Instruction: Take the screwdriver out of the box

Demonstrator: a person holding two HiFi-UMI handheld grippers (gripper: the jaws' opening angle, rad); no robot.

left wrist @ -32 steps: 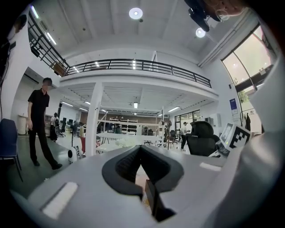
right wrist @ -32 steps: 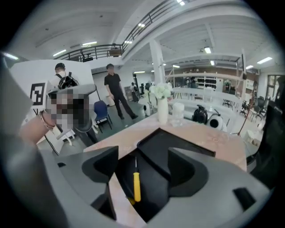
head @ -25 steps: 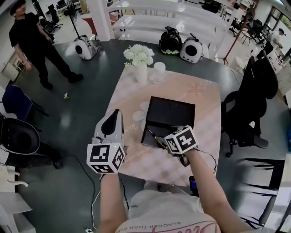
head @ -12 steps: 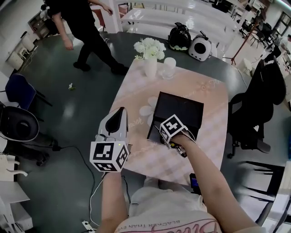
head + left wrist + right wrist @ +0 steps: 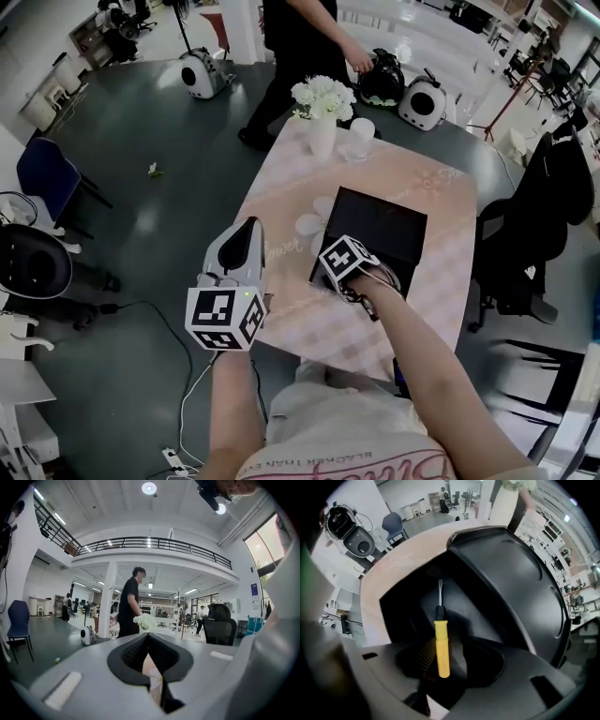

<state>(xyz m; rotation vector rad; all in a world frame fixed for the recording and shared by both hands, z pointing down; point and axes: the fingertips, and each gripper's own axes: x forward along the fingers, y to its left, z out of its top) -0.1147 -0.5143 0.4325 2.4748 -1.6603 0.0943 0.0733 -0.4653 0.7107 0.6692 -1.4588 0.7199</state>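
Note:
A black box stands open on the pink table, its lid tipped back. Inside lies a screwdriver with a yellow handle and a thin metal blade pointing away. My right gripper points straight down into the box, its marker cube over the near edge. Its jaws are closing with the yellow handle between them; the left ribbed pad sits right beside the handle. My left gripper hovers at the table's left edge, shut and empty.
At the table's far end stand a white vase of flowers and a clear cup. Small white discs lie left of the box. A person walks past behind the table. A black office chair stands to the right.
My right gripper has dropped into the box, tipped to point downward, and narrowed around the screwdriver handle. The person has walked from the far left to behind the table. My left gripper barely shifted.

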